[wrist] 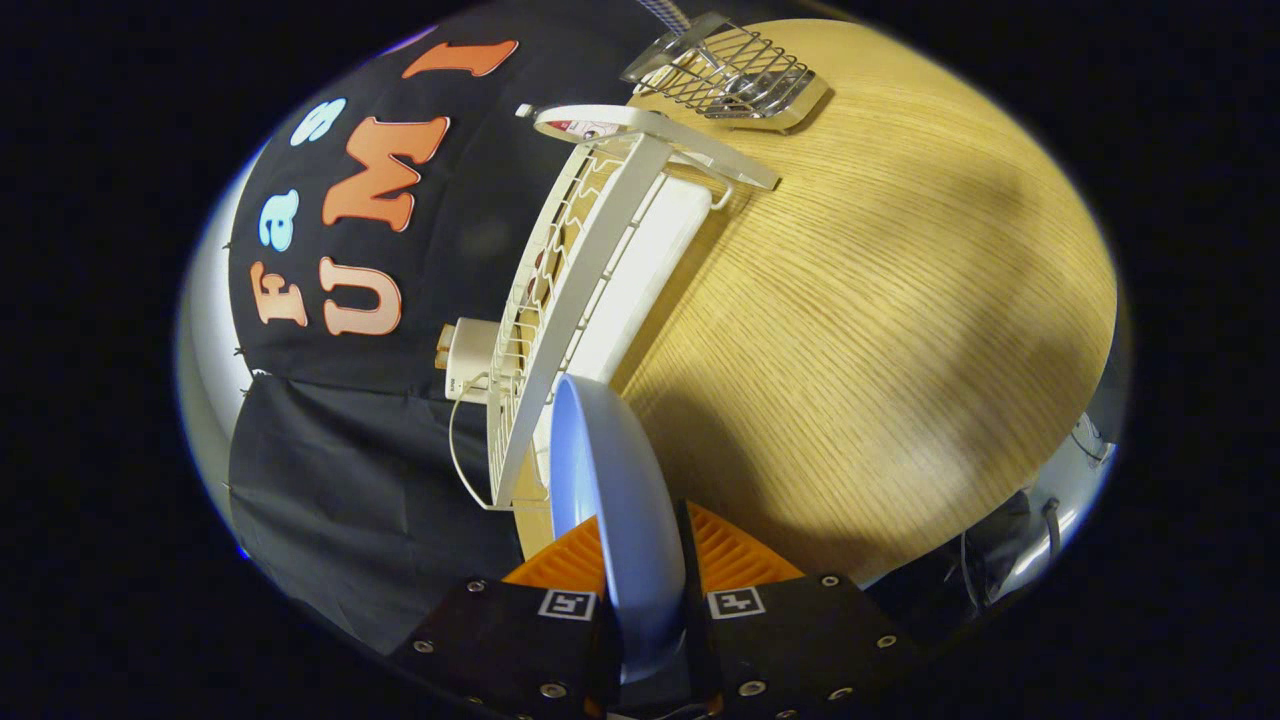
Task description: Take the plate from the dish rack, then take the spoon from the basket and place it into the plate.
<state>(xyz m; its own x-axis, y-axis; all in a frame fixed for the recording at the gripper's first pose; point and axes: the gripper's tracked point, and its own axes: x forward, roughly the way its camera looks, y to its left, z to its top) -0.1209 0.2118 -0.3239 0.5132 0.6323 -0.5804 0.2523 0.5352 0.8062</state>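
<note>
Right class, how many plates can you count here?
2. A blue plate is clamped between the gripper fingers; another plate stands at the dish rack's far end. Others may be hidden.

The plate (610, 500) is pale blue and smooth, held on edge between the two fingers of the claw (640, 560), which press on it from either side; its rim stands up ahead of the fingers, just beside the near end of the dish rack (590, 300). The dish rack is white, with thin bars, and stretches away along the left side of the wooden counter (880, 320). The basket (735, 75) is silvery wire mesh at the far end of the counter, beyond the rack; the spoon inside cannot be made out.
</note>
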